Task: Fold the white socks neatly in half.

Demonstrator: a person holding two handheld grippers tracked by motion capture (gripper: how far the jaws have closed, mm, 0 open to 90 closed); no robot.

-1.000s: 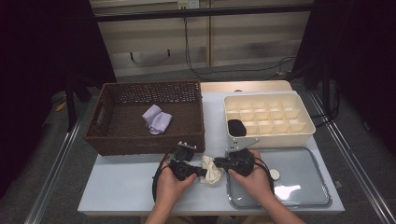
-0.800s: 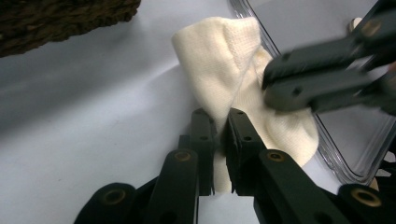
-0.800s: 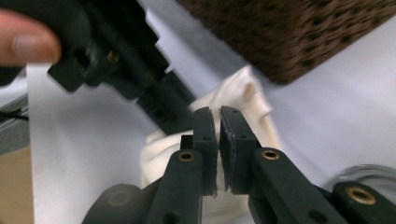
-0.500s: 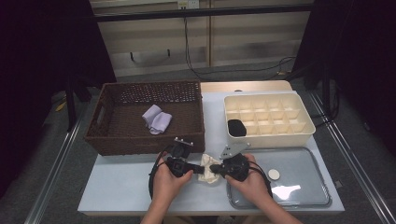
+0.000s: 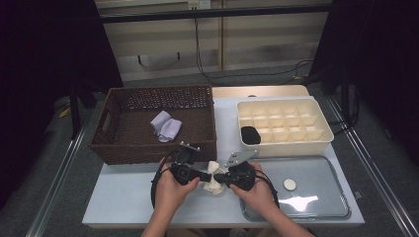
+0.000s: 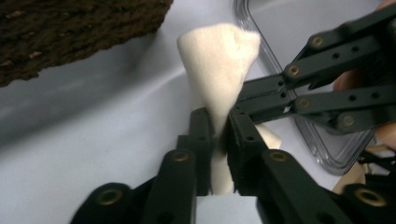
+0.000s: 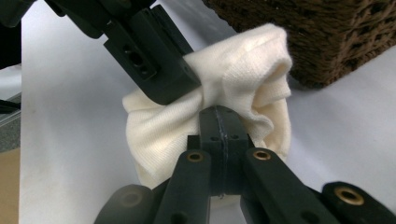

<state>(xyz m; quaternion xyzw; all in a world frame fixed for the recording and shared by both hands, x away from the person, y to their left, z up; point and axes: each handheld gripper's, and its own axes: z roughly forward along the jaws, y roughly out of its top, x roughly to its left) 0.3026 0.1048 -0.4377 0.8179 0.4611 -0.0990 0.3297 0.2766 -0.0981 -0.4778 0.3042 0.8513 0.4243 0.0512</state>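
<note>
At the near edge of a pale table [image 5: 128, 197], a person's 2 hands bring 2 black grippers together over a cream cloth [image 5: 214, 177] that lies just in front of the brown wicker basket [image 5: 123, 143]. The left gripper [image 5: 203, 174] comes in from the basket's side and the right gripper [image 5: 220, 178] meets it from the other side, with the cloth bunched between their tips.

In the left gripper view, the left gripper [image 6: 217, 135] has its jaws pinched on a narrow waist of the cream cloth [image 6: 219, 56], which fans out above the pads into a soft cone; those jaws have just been easing apart a little, yet the pads press the fabric on both sides. The other gripper's linkage reaches in from the right of that view, its tip against the same cloth, with the rim of a clear tray [image 6: 299, 130] behind it.

In the right gripper view, the right gripper [image 7: 219, 123] has its jaws fully together, nipping a fold of the cream cloth [image 7: 243, 74], while the left gripper's black jaw clamps the fabric from above; the wicker basket [image 7: 327, 32] stands just behind.

Inside the basket lies a lilac cloth [image 5: 166, 126]. To the right of the basket sits a cream divided box [image 5: 316, 140], 1 compartment holding a black item [image 5: 250, 134]. In front of that box, the clear tray [image 5: 326, 207] carries a small white disc [image 5: 289, 184].
</note>
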